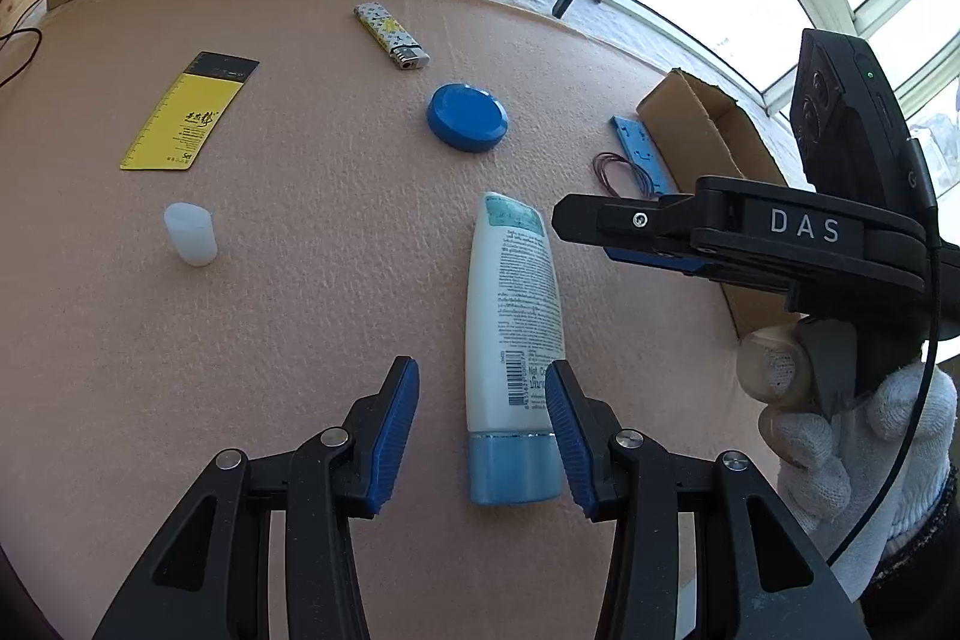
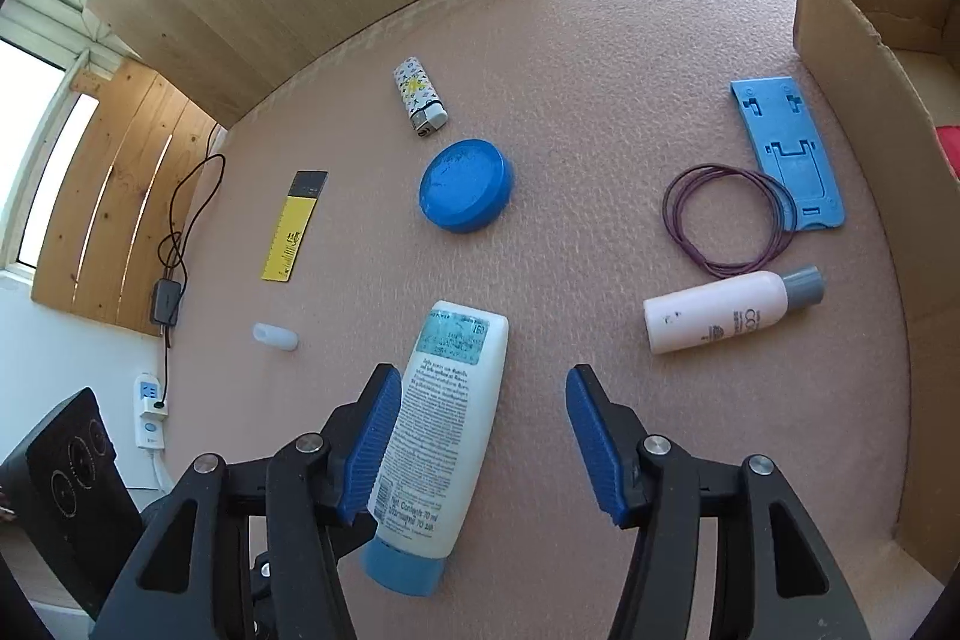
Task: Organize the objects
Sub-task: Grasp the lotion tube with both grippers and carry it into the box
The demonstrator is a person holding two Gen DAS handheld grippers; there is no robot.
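Observation:
A white tube with a light-blue cap [image 1: 513,316] [image 2: 447,418] lies flat on the pink foam mat [image 1: 300,340], cap toward me. My left gripper [image 1: 483,382] is open and low over the mat, with the tube's lower half just inside its right finger. My right gripper [image 2: 483,382] is open too, and the tube runs along the inner side of its left finger. In the left wrist view the right gripper [image 1: 576,220] reaches in from the right above the tube's top end, held by a white-gloved hand [image 1: 840,436]. Neither gripper holds anything.
A blue round lid [image 2: 466,184], a patterned lighter [image 2: 420,103], a yellow ruler card [image 2: 294,226] and a small white cap [image 2: 275,337] lie farther back. At right are a pink bottle [image 2: 720,310], a purple wire loop [image 2: 729,220], a blue plastic plate [image 2: 789,154] and an open cardboard box [image 2: 870,100].

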